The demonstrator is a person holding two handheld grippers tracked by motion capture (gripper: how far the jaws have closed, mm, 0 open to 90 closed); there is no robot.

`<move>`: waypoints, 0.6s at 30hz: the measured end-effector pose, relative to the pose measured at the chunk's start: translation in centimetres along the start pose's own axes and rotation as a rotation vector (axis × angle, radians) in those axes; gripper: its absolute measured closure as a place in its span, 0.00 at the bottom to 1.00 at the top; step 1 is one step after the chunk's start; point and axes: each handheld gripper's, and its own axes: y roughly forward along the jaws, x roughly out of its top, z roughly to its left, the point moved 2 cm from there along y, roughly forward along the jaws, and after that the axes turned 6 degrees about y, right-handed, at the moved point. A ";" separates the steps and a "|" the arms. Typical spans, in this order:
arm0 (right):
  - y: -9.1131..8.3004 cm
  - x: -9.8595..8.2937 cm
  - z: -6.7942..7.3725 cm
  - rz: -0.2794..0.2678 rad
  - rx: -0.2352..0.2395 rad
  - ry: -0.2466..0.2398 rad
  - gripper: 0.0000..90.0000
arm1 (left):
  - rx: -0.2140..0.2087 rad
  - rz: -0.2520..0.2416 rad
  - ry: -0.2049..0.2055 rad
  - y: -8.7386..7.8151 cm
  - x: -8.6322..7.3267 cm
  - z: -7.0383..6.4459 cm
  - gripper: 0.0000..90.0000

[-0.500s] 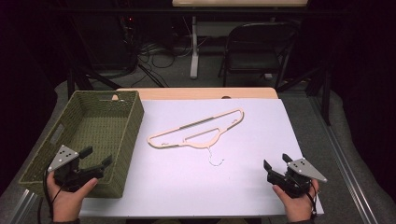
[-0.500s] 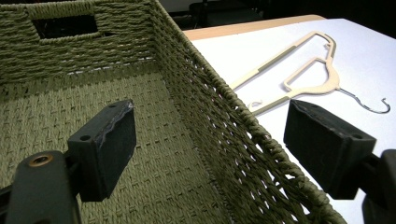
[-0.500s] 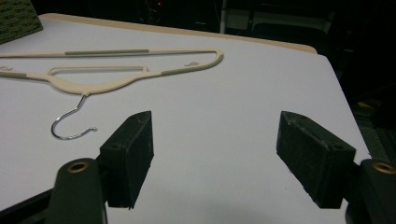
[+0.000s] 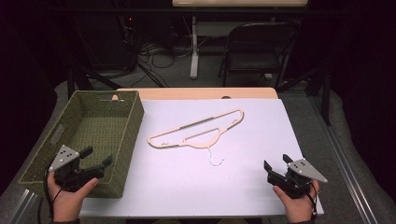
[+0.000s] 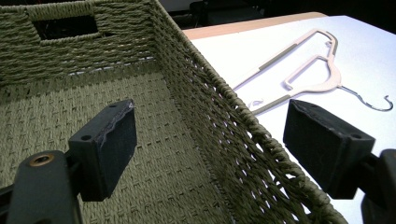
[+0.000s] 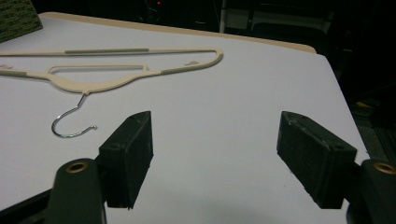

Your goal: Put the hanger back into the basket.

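Both grippers' jaws stood wide apart, holding nothing: the left gripper (image 4: 95, 162) hung over the woven basket's (image 4: 131, 122) near right wall, the right gripper (image 4: 276, 167) low at the near right. Between them, farther off, the hanger (image 4: 196, 129) lay flat, hook (image 4: 215, 158) nearward, likely awaiting pickup.

**Bench: basket left, hanger centre**

A white sheet (image 4: 243, 154) covers the bench (image 4: 196, 93), whose wooden edge shows bare along the far side. On the left stands a green woven basket (image 4: 123, 140), open on top. Just right of it, mid-bench, a cream hanger (image 4: 198, 130) lies flat, its metal hook (image 4: 215, 160) pointing toward the near edge.
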 end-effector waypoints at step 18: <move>-0.1 -0.1 0.1 0.014 0.014 0.005 0.29 | -0.104 0.028 0.065 2.5 2.9 -5.1 0.20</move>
